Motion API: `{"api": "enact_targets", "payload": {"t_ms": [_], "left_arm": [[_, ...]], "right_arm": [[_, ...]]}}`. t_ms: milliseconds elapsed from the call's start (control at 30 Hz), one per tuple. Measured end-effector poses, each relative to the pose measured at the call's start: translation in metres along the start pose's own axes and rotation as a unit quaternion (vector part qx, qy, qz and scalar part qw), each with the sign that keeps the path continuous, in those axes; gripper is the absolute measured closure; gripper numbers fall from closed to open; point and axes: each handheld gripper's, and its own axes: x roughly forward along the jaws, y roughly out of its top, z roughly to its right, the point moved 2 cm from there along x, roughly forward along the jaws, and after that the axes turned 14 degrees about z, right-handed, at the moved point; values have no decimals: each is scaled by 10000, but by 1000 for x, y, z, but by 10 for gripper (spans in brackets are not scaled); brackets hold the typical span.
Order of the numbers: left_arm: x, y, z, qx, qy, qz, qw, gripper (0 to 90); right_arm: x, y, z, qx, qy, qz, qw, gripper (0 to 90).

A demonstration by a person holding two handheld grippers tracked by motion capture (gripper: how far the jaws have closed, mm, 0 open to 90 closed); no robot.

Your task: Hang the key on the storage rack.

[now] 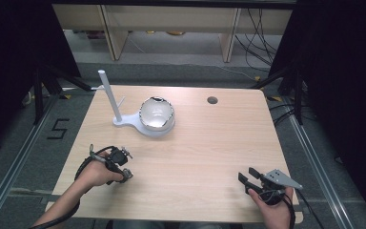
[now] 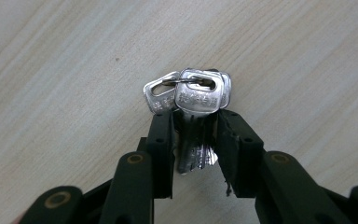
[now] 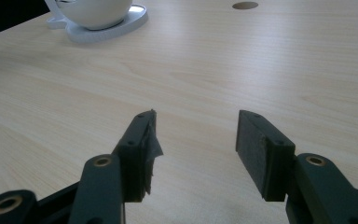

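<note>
Down at the near left of the tabletop (image 1: 195, 157), the left claw (image 2: 195, 122) points at the wood with a small bunch of silver keys (image 2: 191, 100) between its jaws. The blades run down between the two black pads, the key heads and their ring poke out past the tips, and the pads sit close on either side, clamped on the bunch as far as the left gripper view shows. In the high view the left claw (image 1: 124, 164) sits under the person's left hand (image 1: 97, 172), low over the near-left part of the wood. Over at the near right, the right claw (image 1: 248, 174) hovers just above the surface with its jaws apart; in the right gripper view the right claw (image 3: 196, 135) has bare wood between its pads. Toward the far left stands a white stand (image 1: 124, 119) with an upright post, and a shiny bowl (image 1: 156, 113) rests on its round base, well apart from both claws.
</note>
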Motion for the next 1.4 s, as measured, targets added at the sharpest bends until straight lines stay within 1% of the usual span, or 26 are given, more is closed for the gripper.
{"api": "enact_targets", "payload": {"t_ms": [33, 67, 133, 200, 233, 267, 300, 367, 400, 433, 467, 600, 667, 733, 767, 867, 900, 967, 1000, 1033, 1067, 1100, 1233, 1300, 1367, 1400], "left_arm": [[0, 0, 0, 48, -37, -7, 10000, 684], [-1, 1, 0, 93, -81, -69, 9999, 703], [-1, 1, 0, 97, -93, -79, 9999, 732], [-1, 0, -2, -3, -151, -117, 9998, 728], [-1, 0, -2, -67, -120, -116, 9998, 718], [0, 0, -2, -86, -77, -68, 9999, 675], [0, 0, -2, -107, -25, -89, 9999, 633], [0, -1, -1, -45, 55, -62, 10000, 583], [0, 0, -1, -56, 39, -50, 10000, 569], [-1, 0, 0, -78, 58, -20, 10000, 538], [-1, 1, 1, -119, 66, 5, 9999, 516], [1, 5, 0, -276, 113, 98, 9995, 439], [3, 7, -1, -234, 130, -14, 9996, 412], [7, 7, -1, -239, 125, -29, 9996, 388], [8, 7, 0, -296, 138, 25, 9995, 364], [8, 9, 0, -270, 130, 20, 9995, 371], [8, 10, 1, -211, 118, 35, 9997, 408], [8, 11, 2, -173, 95, 37, 9998, 460], [8, 11, 3, -157, 83, 60, 9998, 477], [7, 11, 3, -92, 48, 44, 9999, 507], [7, 11, 3, -84, 48, 59, 9999, 544], [6, 11, 3, -79, 42, 78, 9999, 589], [4, 11, 2, 17, -4, 28, 10000, 669], [4, 9, 2, -6, -20, 82, 10000, 675], [4, 7, 2, -4, -7, 144, 9999, 678], [4, 7, 1, -16, -32, 149, 9999, 678]], "right_arm": [[0, 0, -2, 158, -14, -41, 9999, 487], [-1, 0, -2, 145, -70, -109, 9998, 487], [-1, 0, -3, 151, -59, -100, 9998, 487], [-1, -1, -2, 110, -79, -113, 9998, 487], [-1, -1, -2, 127, -67, -109, 9998, 487], [-1, -1, -1, 80, -41, -78, 9999, 487], [0, 0, 3, -166, -16, 13, 9999, 487], [0, -1, 3, -144, -23, -23, 9999, 485], [1, -1, 1, -9, 10, -27, 10000, 485], [1, -1, 2, -55, 45, -59, 10000, 485], [1, -1, 1, -6, 46, -72, 10000, 485], [1, -1, 0, -3, 33, -111, 9999, 483], [1, -2, 0, -22, 27, -139, 9999, 482], [1, -2, 0, -21, 28, -140, 9999, 481], [1, -2, 1, 11, 54, -97, 9999, 480], [1, -2, 4, -117, 4, -59, 9999, 479], [2, -2, 3, -64, 17, -71, 10000, 479], [2, -3, 3, -91, 28, -58, 9999, 479], [2, -3, 0, 50, 14, -95, 9999, 478], [1, -3, -1, 90, -22, -163, 9998, 478], [2, -3, 2, -83, 22, -137, 9999, 478], [2, -3, 2, -74, 23, -107, 9999, 477], [2, -3, 2, -66, 32, -112, 9999, 477], [2, -3, 2, -80, 49, -167, 9998, 476], [2, -3, 1, -6, 118, -189, 9998, 476], [4, -4, 2, -17, 107, -118, 9999, 476]]}}
